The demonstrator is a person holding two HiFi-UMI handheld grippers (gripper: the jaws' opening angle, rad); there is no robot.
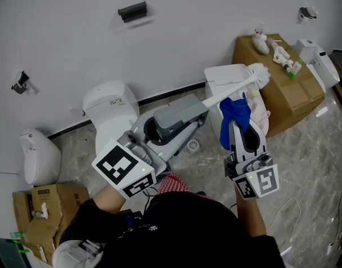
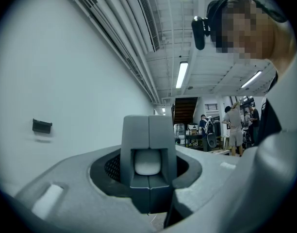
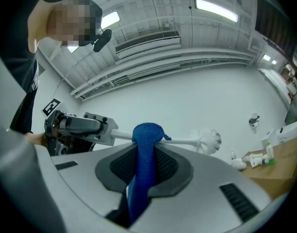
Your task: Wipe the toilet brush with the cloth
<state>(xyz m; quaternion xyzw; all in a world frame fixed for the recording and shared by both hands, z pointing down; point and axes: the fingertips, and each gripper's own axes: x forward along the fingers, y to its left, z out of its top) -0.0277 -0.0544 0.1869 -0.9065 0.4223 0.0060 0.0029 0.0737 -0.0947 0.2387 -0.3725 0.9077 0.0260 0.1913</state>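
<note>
— So, which way does the brush (image 1: 245, 84) lie from your right gripper (image 1: 238, 128)?
— Crosswise at its tips. Your left gripper (image 1: 200, 108) is clamped on the handle (image 1: 222, 96) end, and the bristles (image 1: 259, 75) point away from it. Your right gripper pinches the cloth (image 1: 236, 111), which touches the handle between them.
— Then your wipe likely runs along the handle, away from the left gripper.

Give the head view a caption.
Left tool holds the toilet brush; right tool presses a blue cloth on its handle.
</note>
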